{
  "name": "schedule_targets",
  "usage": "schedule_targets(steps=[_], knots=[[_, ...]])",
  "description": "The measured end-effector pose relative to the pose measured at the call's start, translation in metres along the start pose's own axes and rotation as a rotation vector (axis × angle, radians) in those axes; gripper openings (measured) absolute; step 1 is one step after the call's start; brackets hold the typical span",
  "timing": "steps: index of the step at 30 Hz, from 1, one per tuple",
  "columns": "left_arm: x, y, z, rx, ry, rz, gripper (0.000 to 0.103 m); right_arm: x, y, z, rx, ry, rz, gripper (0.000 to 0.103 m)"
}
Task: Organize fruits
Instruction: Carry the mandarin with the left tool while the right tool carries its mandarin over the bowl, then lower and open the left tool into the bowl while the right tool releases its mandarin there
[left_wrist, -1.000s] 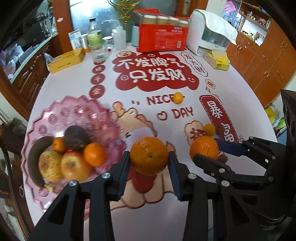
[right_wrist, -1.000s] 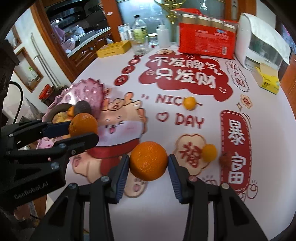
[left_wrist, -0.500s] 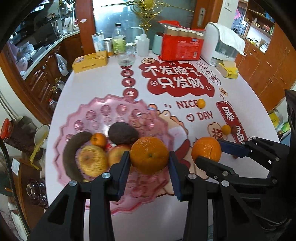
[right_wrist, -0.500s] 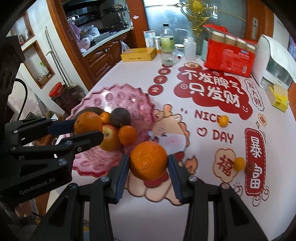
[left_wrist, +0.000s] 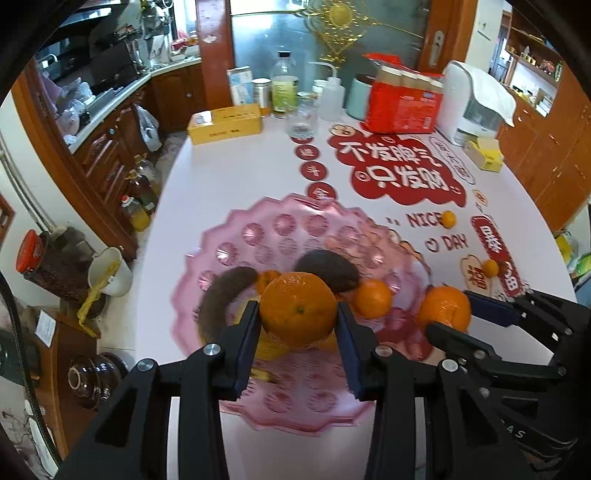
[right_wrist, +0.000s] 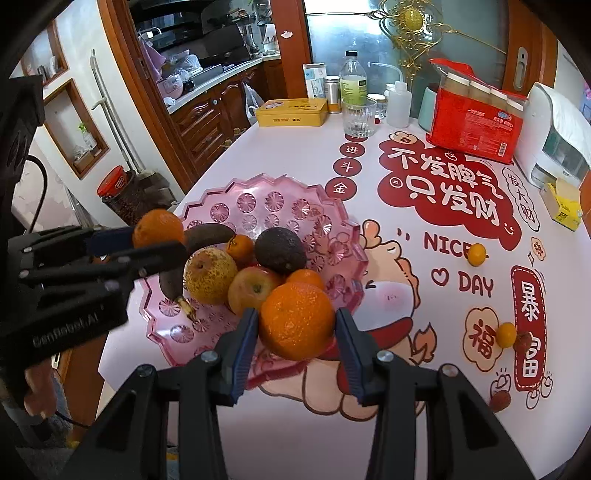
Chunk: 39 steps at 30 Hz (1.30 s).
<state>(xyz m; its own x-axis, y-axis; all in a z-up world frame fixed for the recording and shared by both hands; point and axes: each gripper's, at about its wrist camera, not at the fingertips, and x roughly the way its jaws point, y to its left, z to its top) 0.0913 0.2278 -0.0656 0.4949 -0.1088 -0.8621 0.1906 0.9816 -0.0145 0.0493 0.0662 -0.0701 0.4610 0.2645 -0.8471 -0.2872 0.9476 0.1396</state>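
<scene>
My left gripper (left_wrist: 297, 332) is shut on an orange (left_wrist: 297, 308) and holds it above the pink fruit plate (left_wrist: 280, 225). My right gripper (right_wrist: 295, 336) is shut on a second orange (right_wrist: 297, 320) at the plate's near right rim (right_wrist: 354, 266); it also shows in the left wrist view (left_wrist: 445, 308). The plate holds a dark banana (right_wrist: 207, 236), a pear (right_wrist: 209, 275), an apple (right_wrist: 251, 291), an avocado (right_wrist: 280, 248) and small tangerines (right_wrist: 242, 246). Loose on the table lie two kumquats (right_wrist: 475, 254) (right_wrist: 505, 334) and two lychees (right_wrist: 522, 341).
At the table's far end stand a yellow tin (right_wrist: 291, 112), a glass (right_wrist: 359, 117), bottles (right_wrist: 352, 83), a red multipack (right_wrist: 474, 123), a white appliance (right_wrist: 554, 136) and a yellow box (right_wrist: 563, 203). The table's left edge drops to floor clutter (left_wrist: 74, 269).
Both grippers, each still holding its orange, have moved left across the table, and now the left one is over the plate and the right one is at its rim.
</scene>
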Motion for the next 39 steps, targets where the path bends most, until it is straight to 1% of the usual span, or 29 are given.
schedule_targets(steps=[5,9,12,16,22,31,39], knots=[[0.011,0.025,0.006,-0.018,0.006,0.023,0.039,0.011,0.012,0.002,0.009,0.010,-0.004,0.043],[0.025,0.037,0.008,-0.022,0.020,0.031,0.039,0.023,0.019,0.003,0.006,0.023,-0.019,0.043],[0.038,0.041,0.010,-0.015,0.039,0.029,0.039,0.035,0.023,0.001,0.007,0.050,-0.030,0.043],[0.055,0.041,0.010,-0.005,0.069,0.015,0.039,0.049,0.027,-0.004,0.005,0.091,-0.040,0.043],[0.076,0.041,0.011,0.010,0.101,0.011,0.039,0.062,0.031,-0.007,0.001,0.125,-0.051,0.043],[0.097,0.045,0.016,0.016,0.128,0.008,0.039,0.079,0.035,-0.008,-0.018,0.176,-0.053,0.045],[0.112,0.045,0.019,0.018,0.150,0.014,0.039,0.079,0.034,-0.005,-0.022,0.158,-0.058,0.045]])
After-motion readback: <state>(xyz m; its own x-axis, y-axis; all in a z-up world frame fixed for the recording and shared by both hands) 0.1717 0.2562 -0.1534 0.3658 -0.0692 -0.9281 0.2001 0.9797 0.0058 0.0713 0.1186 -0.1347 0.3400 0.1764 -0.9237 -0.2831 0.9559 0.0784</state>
